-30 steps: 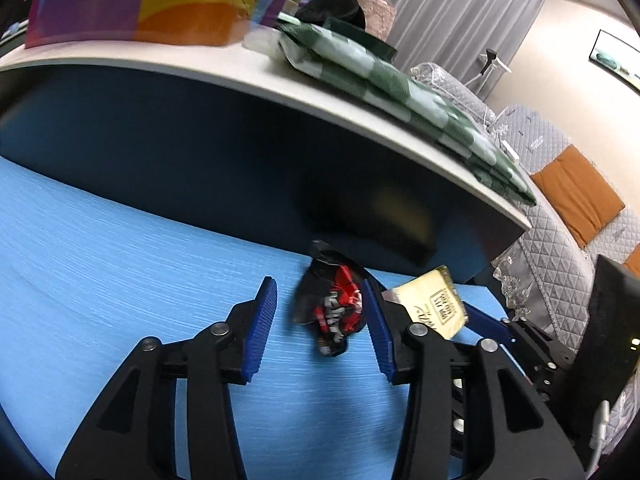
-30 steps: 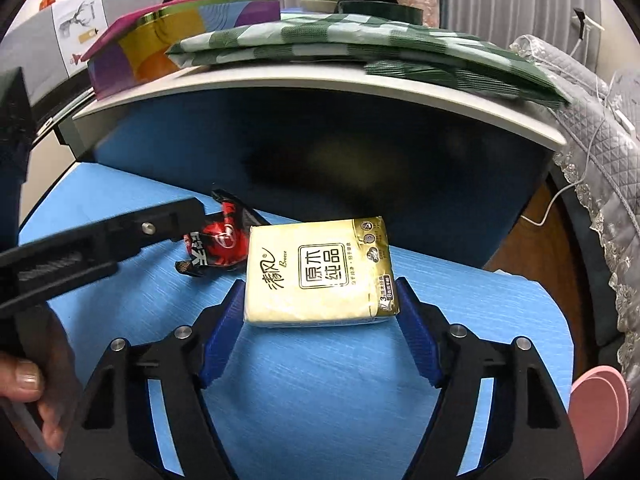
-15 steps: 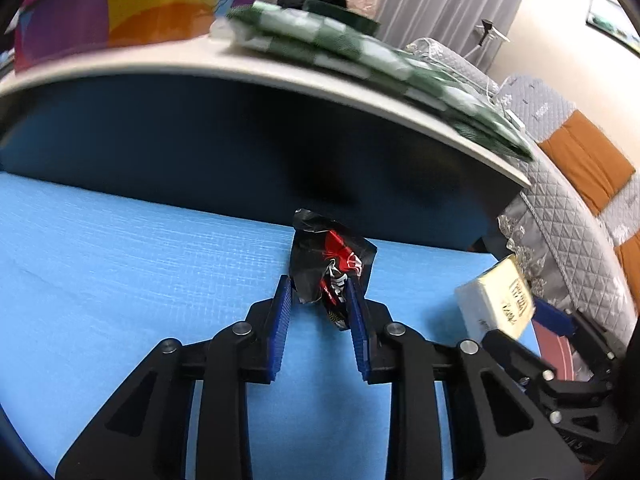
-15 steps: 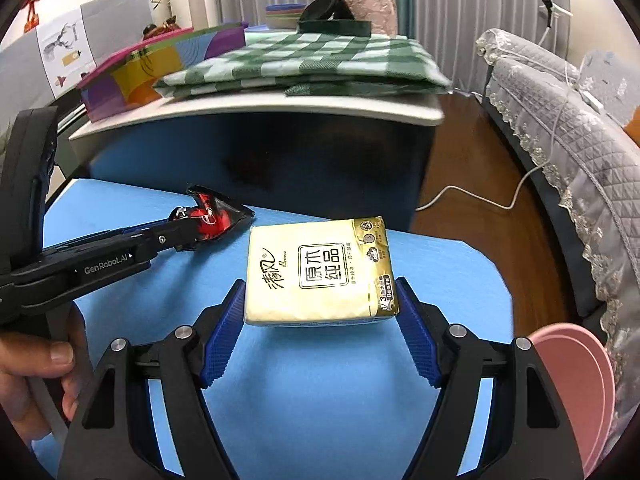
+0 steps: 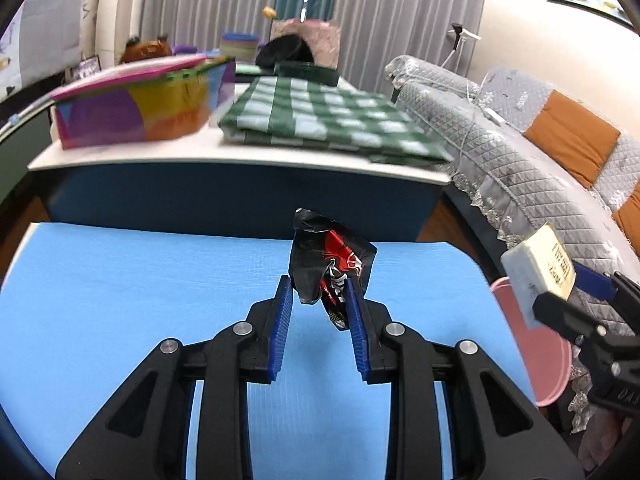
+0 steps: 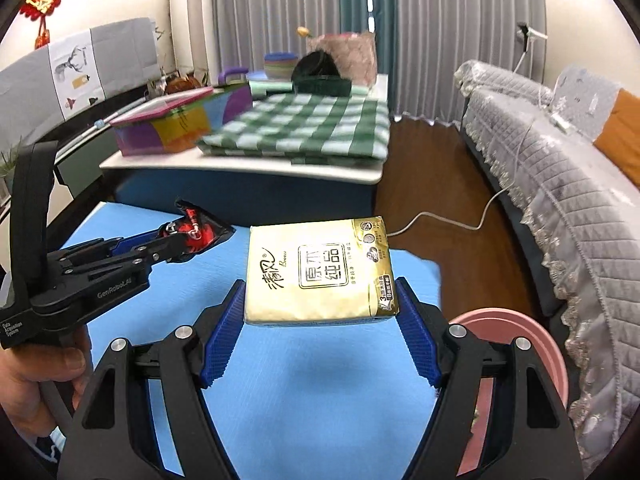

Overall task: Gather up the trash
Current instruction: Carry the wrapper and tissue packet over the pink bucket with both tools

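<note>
My left gripper (image 5: 318,288) is shut on a crumpled black and red snack wrapper (image 5: 328,256) and holds it above the blue table (image 5: 140,280). The wrapper (image 6: 198,232) and left gripper (image 6: 172,246) also show at the left of the right wrist view. My right gripper (image 6: 320,294) is shut on a yellow tissue pack (image 6: 320,272), held above the table's right side. The pack (image 5: 538,272) shows at the right of the left wrist view. A pink bin (image 6: 516,336) stands beside the table's right edge, below the right gripper.
Beyond the blue table stands a white-topped table (image 5: 200,156) with a colourful box (image 5: 136,112) and a folded green checked cloth (image 5: 328,120). A grey quilted sofa (image 6: 560,168) runs along the right. A white cable (image 6: 452,220) lies on the wooden floor.
My left gripper closed on the wrapper and lifted it off the table. Both grippers rose and pulled back, and the right one carried the tissue pack toward the pink bin.
</note>
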